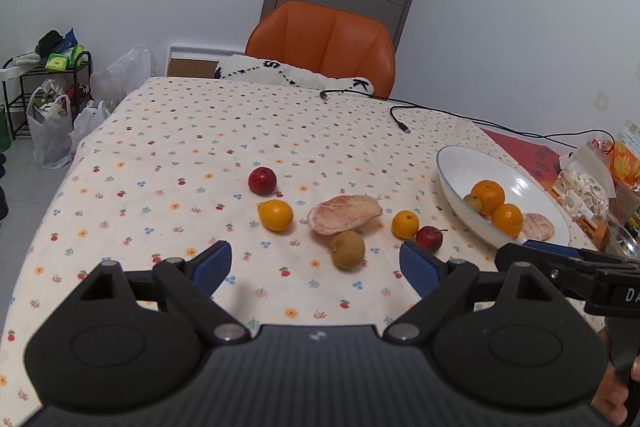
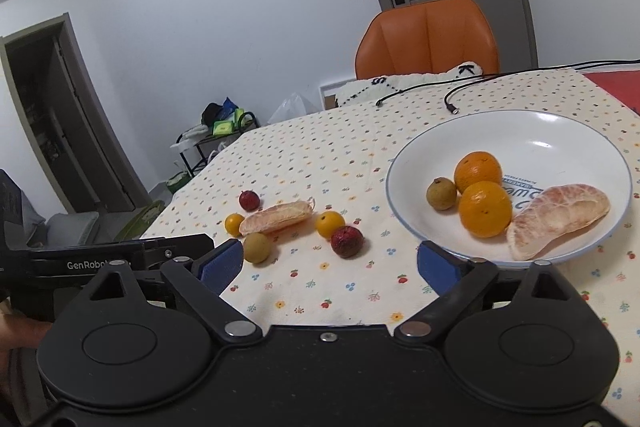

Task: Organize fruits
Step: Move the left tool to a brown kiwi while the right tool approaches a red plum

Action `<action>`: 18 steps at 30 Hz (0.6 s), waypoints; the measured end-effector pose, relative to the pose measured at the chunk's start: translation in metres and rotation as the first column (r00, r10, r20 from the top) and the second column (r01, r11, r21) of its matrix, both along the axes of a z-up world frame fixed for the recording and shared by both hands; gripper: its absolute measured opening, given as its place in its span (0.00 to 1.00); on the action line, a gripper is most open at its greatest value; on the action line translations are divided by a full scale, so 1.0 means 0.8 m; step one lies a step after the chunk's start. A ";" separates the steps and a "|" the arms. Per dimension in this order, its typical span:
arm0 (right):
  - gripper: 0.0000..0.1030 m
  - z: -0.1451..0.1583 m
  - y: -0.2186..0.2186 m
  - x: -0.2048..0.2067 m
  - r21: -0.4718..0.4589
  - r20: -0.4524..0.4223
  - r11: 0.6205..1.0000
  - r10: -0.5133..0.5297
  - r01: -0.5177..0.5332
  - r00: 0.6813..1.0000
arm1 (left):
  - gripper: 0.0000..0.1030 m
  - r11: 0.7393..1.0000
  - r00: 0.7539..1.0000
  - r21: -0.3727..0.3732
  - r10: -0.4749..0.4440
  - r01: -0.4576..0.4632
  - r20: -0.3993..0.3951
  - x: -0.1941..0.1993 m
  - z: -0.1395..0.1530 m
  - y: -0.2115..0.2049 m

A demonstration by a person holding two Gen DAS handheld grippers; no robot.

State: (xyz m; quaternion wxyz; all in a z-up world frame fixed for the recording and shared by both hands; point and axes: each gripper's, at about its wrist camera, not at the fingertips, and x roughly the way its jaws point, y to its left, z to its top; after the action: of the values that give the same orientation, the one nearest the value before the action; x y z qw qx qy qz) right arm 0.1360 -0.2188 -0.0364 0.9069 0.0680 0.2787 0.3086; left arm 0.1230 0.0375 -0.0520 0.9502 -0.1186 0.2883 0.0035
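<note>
Fruit sorting under way: four pieces in the bowl (image 2: pixel 404 195), six left on the cloth (image 1: pixel 168 155).

In the bowl I count two oranges (image 2: pixel 477 171), a longan and a pomelo wedge (image 2: pixel 560 217). Left of the bowl wait two red fruits, two yellow ones, a brown one and a wedge (image 1: pixel 345 214). Left gripper (image 1: pixel 316 265) and right gripper (image 2: pixel 330 263) gape, holding nothing. I read "GenRobo" on the left gripper; the bowl's print is unreadable.

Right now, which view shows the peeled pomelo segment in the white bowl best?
The right wrist view: the peeled pink pomelo segment lies whole and near in the white bowl. The left wrist view shows only part of it, behind the bowl's near rim at the frame's right.
</note>
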 end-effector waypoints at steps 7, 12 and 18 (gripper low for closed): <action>0.74 -0.008 0.010 0.005 -0.032 -0.018 0.999 -0.004 0.004 1.000 | 0.85 1.000 1.000 -0.011 -0.019 0.018 -0.006 0.001 -0.010 -0.001; 0.69 -0.010 0.017 0.009 -0.051 -0.019 0.999 -0.011 0.010 1.000 | 0.77 0.999 0.999 -0.012 -0.048 0.048 -0.001 0.008 -0.012 -0.010; 0.57 -0.012 0.025 0.017 -0.084 -0.020 0.996 -0.022 0.020 1.000 | 0.59 0.997 0.998 -0.029 -0.068 0.068 -0.016 0.021 -0.019 -0.018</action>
State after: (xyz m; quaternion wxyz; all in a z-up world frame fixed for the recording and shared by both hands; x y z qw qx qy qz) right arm 0.1497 -0.1985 -0.0463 0.9092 0.0358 0.3001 0.2864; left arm 0.1402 0.0234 -0.0672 0.9455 -0.1219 0.3003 -0.0319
